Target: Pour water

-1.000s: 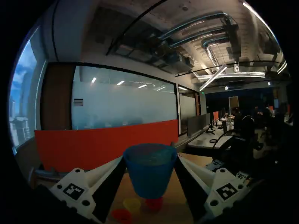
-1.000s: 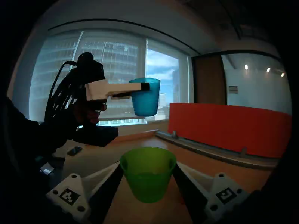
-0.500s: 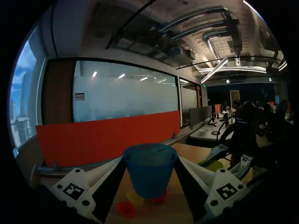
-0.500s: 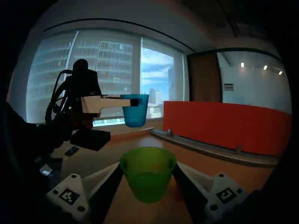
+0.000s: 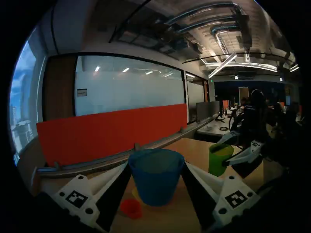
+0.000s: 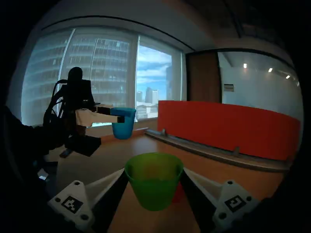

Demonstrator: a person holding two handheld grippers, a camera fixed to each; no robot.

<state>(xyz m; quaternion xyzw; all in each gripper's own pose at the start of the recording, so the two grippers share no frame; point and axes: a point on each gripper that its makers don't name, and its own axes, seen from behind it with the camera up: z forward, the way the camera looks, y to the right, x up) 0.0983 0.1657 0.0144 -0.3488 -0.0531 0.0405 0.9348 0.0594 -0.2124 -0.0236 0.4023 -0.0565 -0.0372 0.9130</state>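
Note:
In the left gripper view my left gripper (image 5: 156, 178) is shut on a blue cup (image 5: 156, 175), held upright above the wooden table (image 5: 194, 149). The green cup (image 5: 219, 158) shows to the right, held by the other gripper. In the right gripper view my right gripper (image 6: 154, 182) is shut on that green cup (image 6: 154, 178), also upright. Farther off to the left, the left gripper (image 6: 116, 118) carries the blue cup (image 6: 123, 123) over the table (image 6: 116, 155). I cannot see water in either cup.
Small red (image 5: 131, 207) and yellow (image 5: 137, 193) cups lie on the table under the blue cup. A red piece (image 6: 178, 193) peeks out behind the green cup. An orange partition (image 5: 109, 134) runs along the table's far edge. Windows stand behind the left hand's dark sleeve (image 6: 23, 147).
Both cups have come down toward the table. In the right gripper view the blue cup dropped and drifted left. The green cup has come into the left gripper view at the right.

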